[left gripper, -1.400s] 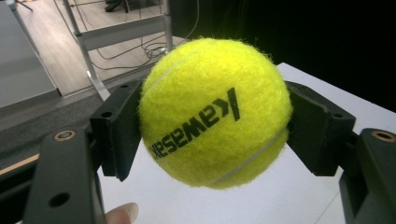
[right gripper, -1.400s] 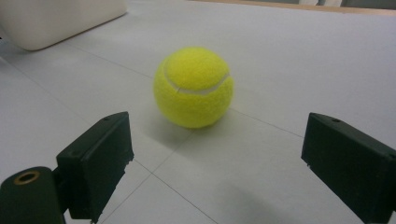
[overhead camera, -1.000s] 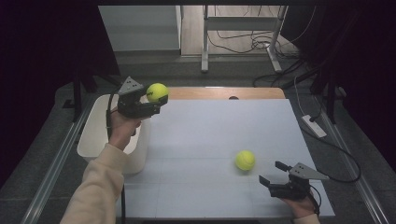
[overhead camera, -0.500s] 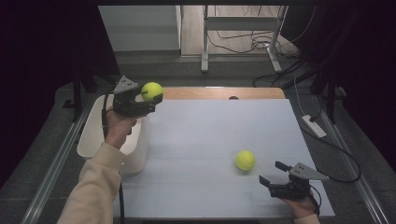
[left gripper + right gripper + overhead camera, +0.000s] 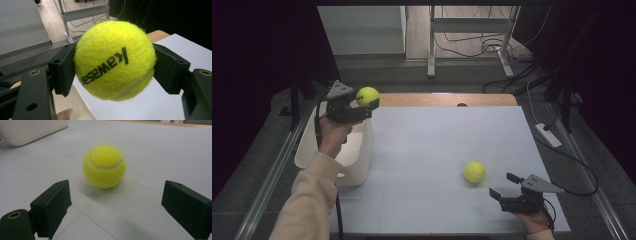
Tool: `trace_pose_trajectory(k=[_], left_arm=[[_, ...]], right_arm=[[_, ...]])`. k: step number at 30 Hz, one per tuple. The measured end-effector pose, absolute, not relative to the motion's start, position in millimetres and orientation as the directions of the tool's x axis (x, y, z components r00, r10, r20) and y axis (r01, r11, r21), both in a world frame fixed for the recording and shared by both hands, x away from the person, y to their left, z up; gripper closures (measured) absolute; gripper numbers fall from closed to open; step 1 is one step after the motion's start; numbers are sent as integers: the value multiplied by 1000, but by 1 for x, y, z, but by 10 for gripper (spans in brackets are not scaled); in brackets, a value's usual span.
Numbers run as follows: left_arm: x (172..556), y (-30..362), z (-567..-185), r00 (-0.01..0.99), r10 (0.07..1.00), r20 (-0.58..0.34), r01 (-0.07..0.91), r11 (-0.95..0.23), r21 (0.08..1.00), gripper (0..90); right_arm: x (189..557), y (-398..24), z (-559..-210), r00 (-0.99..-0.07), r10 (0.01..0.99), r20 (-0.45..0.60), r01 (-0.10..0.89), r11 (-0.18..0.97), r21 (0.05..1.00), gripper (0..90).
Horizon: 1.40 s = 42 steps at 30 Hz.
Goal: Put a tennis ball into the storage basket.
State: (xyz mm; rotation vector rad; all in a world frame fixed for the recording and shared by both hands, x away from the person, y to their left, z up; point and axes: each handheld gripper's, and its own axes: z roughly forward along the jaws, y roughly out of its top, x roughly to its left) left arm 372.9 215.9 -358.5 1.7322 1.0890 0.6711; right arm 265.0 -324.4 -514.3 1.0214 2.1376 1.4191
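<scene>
The left gripper clamps a fuzzy yellow tennis ball above the white plastic bin, probably for dropping in. The right gripper, jaws spread wide and empty, faces a second yellow tennis ball resting on the white tabletop, apparently lined up to grasp it

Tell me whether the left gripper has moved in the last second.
Yes. The left gripper, shut on a tennis ball, has drifted leftward, ending nearer the white bin below it.
</scene>
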Motion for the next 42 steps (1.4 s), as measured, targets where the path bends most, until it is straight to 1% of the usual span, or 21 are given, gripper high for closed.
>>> trace_pose_trajectory(k=[11, 22, 42], left_arm=[[376, 225, -361, 425, 905, -32, 382, -147, 912, 268], [379, 242, -365, 374, 927, -29, 413, -138, 900, 268], [388, 259, -373, 309, 951, -26, 456, -124, 881, 267]], right_arm=[[265, -324, -514, -664, 744, 79, 362, 227, 904, 84], [265, -324, -514, -666, 742, 80, 361, 226, 905, 84], [265, -325, -514, -665, 743, 79, 358, 224, 907, 84]])
